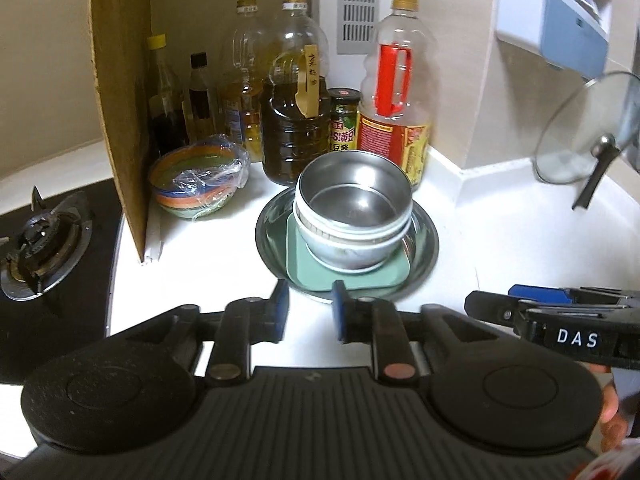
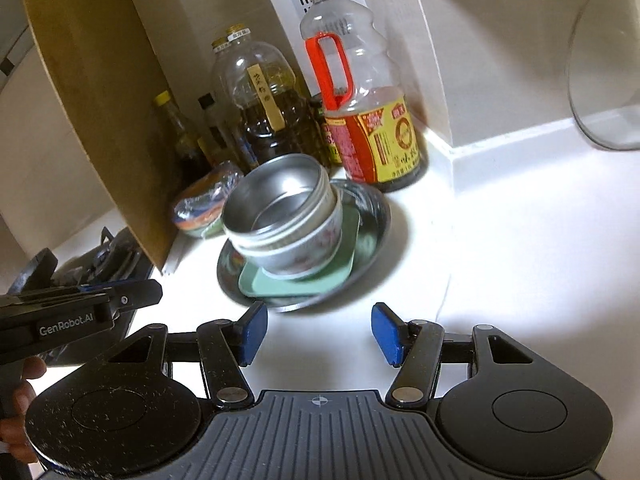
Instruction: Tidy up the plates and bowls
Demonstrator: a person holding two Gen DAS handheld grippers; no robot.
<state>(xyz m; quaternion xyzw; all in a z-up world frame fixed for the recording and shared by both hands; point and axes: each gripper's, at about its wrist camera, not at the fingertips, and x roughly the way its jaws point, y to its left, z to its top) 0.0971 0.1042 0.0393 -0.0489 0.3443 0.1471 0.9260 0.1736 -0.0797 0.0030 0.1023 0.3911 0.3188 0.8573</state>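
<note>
The bowls (image 1: 354,208) sit stacked on the round metal plate (image 1: 424,248), so stacking looks done. The left gripper (image 1: 308,312) and right gripper (image 2: 318,330) are both spread apart, holding nothing, just in front of that plate. Next, I think, is a check for stray dishes.

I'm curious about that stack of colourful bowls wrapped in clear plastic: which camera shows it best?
The left wrist view: the plastic-wrapped stack of colourful bowls sits sharp and almost whole beside the tall brown board. In the right wrist view the stack is blurred, darker and partly hidden behind the steel bowl.
</note>
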